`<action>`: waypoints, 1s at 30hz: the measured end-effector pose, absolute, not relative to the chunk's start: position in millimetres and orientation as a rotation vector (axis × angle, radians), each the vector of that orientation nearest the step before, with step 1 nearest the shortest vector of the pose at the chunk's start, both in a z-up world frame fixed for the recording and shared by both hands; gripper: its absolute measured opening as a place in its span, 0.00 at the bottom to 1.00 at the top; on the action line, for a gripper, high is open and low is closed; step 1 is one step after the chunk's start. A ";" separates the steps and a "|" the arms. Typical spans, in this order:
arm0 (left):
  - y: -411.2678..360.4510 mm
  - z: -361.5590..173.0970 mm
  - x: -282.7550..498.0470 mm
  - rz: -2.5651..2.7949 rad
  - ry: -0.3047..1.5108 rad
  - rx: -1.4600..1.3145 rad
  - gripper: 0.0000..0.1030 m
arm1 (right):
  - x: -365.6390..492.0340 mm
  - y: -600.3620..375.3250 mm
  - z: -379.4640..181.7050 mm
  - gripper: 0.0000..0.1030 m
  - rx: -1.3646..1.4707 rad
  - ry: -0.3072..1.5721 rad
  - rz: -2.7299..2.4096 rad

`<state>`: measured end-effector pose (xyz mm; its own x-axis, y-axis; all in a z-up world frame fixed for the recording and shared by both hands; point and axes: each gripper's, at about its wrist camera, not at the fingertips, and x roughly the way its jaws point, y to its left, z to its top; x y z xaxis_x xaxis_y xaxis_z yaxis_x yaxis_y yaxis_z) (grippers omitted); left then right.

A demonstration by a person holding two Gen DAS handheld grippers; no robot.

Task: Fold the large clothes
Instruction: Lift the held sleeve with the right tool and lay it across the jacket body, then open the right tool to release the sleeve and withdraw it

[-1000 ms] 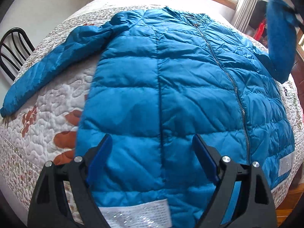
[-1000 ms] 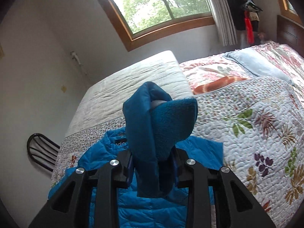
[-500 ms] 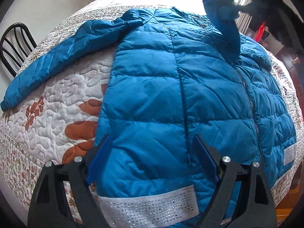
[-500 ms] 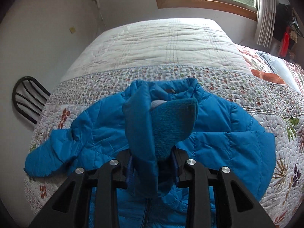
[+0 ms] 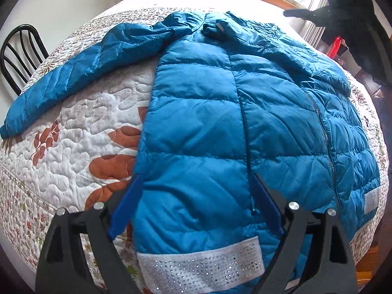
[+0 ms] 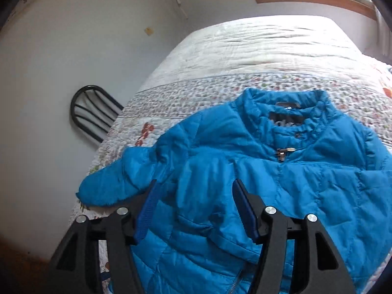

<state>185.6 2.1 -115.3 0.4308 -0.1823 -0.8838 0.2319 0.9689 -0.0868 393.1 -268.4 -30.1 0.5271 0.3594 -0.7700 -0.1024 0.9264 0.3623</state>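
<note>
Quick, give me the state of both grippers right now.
Left gripper: open, holding nothing, above the jacket's hem.
Right gripper: open, holding nothing, above the jacket near its collar.

R gripper (image 6: 194, 205) let go of the sleeve (image 5: 281, 49), jaws now apart; sleeve now laid across jacket (image 5: 220, 127) toward 11 o'clock.

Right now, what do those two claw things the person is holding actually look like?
Both look alike: the left gripper and right gripper are matte black angular plastic frames with round silver bolt heads, each carrying two flat blue finger pads. No cables, markings or sleeves show.
</note>
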 end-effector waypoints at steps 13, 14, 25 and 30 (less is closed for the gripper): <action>11.4 -117.0 184.7 -0.226 1.108 0.047 0.87 | 418.0 -231.1 -111.0 0.45 0.125 1.198 0.128; 13.3 -118.6 185.8 -0.225 1.116 0.040 0.87 | 419.1 -230.8 -117.0 0.45 0.123 1.202 0.120; 18.3 -122.8 189.3 -0.226 1.139 0.017 0.87 | 410.4 -235.7 -122.6 0.45 0.149 1.160 0.124; 21.7 -121.9 183.6 -0.230 1.138 0.010 0.88 | 368.7 -274.8 -87.2 0.45 0.157 1.085 0.075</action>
